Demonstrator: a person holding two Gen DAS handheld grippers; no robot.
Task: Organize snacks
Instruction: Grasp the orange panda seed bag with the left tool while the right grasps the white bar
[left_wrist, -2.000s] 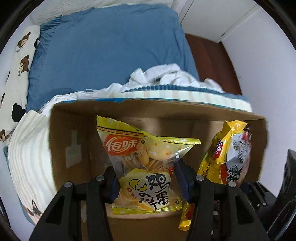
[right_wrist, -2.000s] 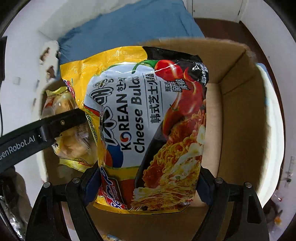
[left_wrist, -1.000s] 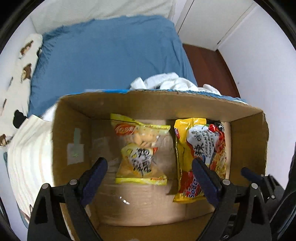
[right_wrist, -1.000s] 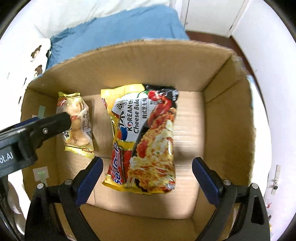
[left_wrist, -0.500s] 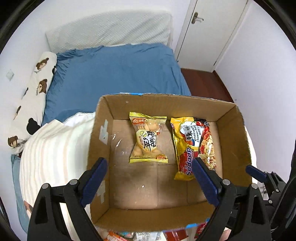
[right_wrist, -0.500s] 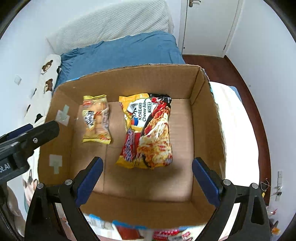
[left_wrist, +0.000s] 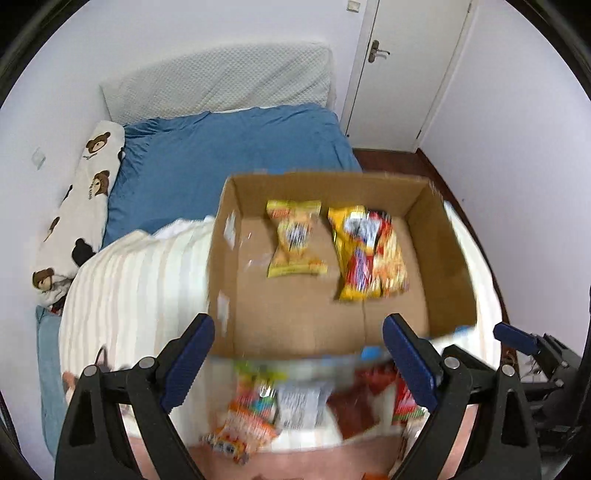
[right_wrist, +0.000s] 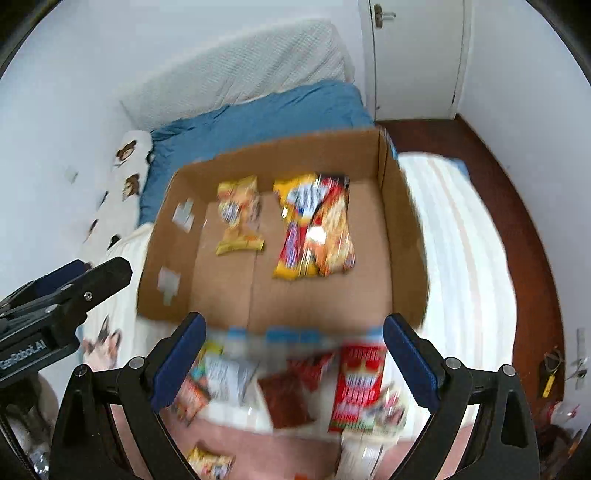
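Sitting on a blue-sheeted bed (left_wrist: 236, 147), an open brown cardboard box (left_wrist: 436, 236) holds a yellow-and-red noodle packet (left_wrist: 369, 254) beside a smaller yellow biscuit bag (left_wrist: 295, 240). More blurred snack packets (right_wrist: 354, 384) lie just outside its near wall. Left gripper (left_wrist: 299, 365) and right gripper (right_wrist: 291, 362) both gape, empty.

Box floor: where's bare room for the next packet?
In the box, the near floor below both packets is bare, and so are strips left of the biscuit bag and right of the noodle pack. The pile in front is crowded.
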